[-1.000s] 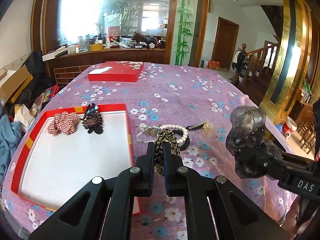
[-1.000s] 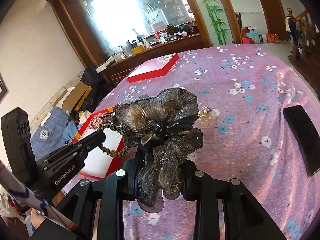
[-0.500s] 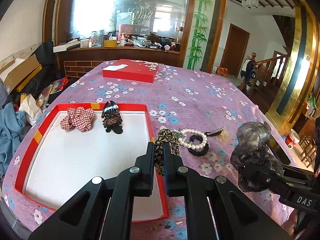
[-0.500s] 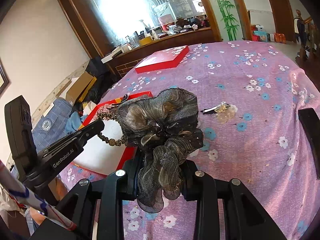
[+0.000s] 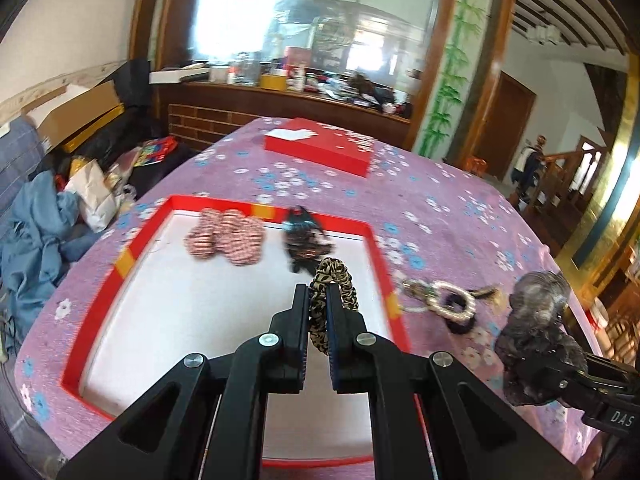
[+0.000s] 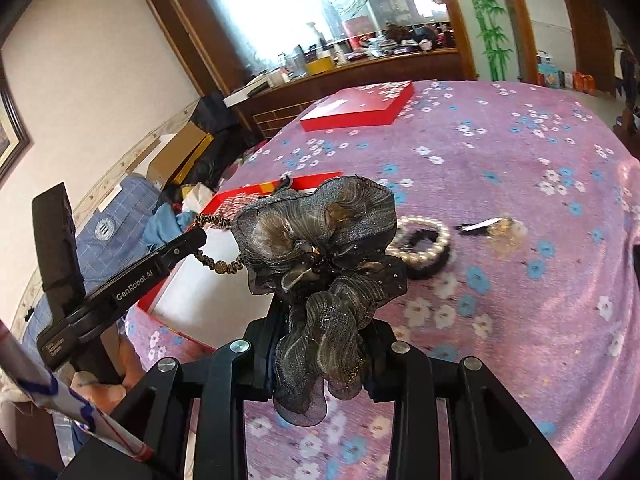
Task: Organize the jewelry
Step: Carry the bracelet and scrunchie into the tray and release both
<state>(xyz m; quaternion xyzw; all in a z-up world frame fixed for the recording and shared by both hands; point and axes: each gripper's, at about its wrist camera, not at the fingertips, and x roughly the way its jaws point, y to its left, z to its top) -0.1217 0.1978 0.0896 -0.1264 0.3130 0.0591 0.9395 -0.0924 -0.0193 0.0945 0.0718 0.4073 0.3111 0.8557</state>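
Note:
My left gripper [image 5: 318, 294] is shut on a leopard-print scrunchie [image 5: 334, 280] and holds it over the right part of the open red box [image 5: 128, 254] with a white floor. In the box lie a red plaid scrunchie [image 5: 226, 236] and a dark hair clip [image 5: 304, 240]. My right gripper [image 6: 320, 320] is shut on a grey-brown ruffled scrunchie [image 6: 320, 236], held above the cloth to the right of the box; it also shows in the left wrist view [image 5: 536, 320]. A pearl bracelet [image 6: 424, 240] on a black hair tie and a gold hair clip [image 6: 496, 230] lie on the cloth.
The round table wears a purple flowered cloth [image 6: 520, 152]. The red box lid [image 5: 320, 150] lies at the far side. A dark flat object shows at the right edge of the right wrist view [image 6: 636, 256]. Boxes, bags and blue cloth lie on the floor left of the table [image 5: 40, 220].
My left gripper has carried the leopard-print scrunchie leftward, from above the bracelet pile to over the red box. My right gripper has kept the ruffled scrunchie and shifted slightly.

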